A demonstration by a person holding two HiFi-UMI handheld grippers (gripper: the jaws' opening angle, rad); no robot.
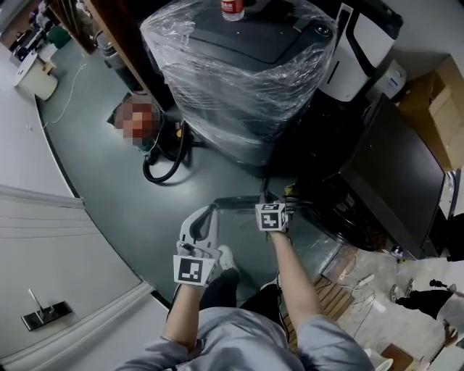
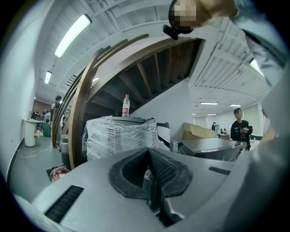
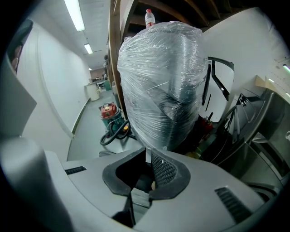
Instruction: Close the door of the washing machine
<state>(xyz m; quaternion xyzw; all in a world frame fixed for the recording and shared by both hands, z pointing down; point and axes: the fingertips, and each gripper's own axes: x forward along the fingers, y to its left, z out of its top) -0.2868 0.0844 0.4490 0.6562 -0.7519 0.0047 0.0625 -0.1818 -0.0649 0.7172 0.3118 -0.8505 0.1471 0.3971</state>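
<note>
Grippers low over the floor (image 1: 109, 159), nothing held.
Left gripper (image 2: 148, 153) and right gripper (image 3: 147, 157) had jaws together; the plastic-wrapped washing machine (image 1: 239, 72) stood ahead, well apart from both, its door unclear.

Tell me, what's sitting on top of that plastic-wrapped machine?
A red-labelled bottle stands there. The wrap veils the dark lid beneath, so its details stay unclear.

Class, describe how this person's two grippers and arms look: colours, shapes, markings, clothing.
The left gripper and right gripper share pale grey moulded shells with black slotted vents and dark, mesh-textured jaw pads. Each carries a white marker cube printed with black squares. The person wears a grey short-sleeved top.
</note>
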